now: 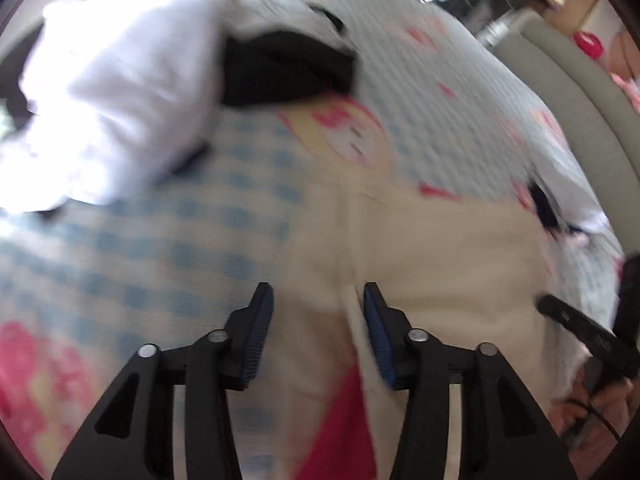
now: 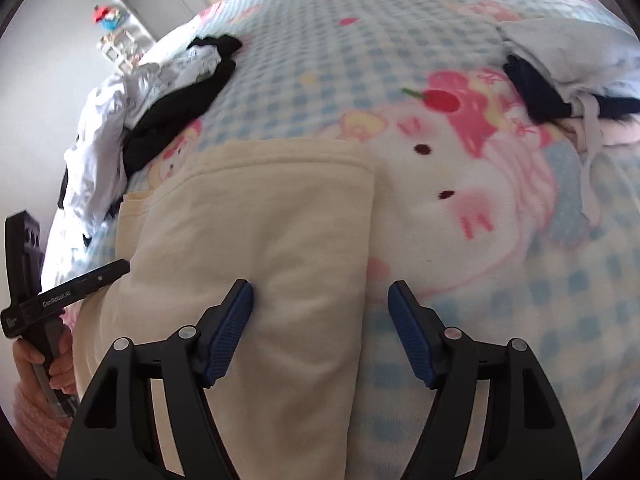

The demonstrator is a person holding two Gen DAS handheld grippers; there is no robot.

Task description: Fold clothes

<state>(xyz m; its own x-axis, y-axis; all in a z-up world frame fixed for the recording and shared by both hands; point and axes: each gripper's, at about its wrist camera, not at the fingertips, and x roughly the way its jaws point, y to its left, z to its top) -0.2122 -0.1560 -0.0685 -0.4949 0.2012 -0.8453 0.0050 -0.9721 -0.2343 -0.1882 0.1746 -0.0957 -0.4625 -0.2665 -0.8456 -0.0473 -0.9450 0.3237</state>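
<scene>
Cream cloth (image 2: 256, 240) lay folded flat at the bed's (image 2: 520, 320) near edge, both tools parted and gripping nothing: right tool (image 2: 320, 292) astride its fold, left tool (image 1: 318, 296) above. Unfolded clothes (image 2: 160, 96) waited at ten o'clock.

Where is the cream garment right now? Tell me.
The cream garment lies flat on the checked blanket, under both open grippers; in the right wrist view the white and black clothes pile sits beyond its left corner.
</scene>
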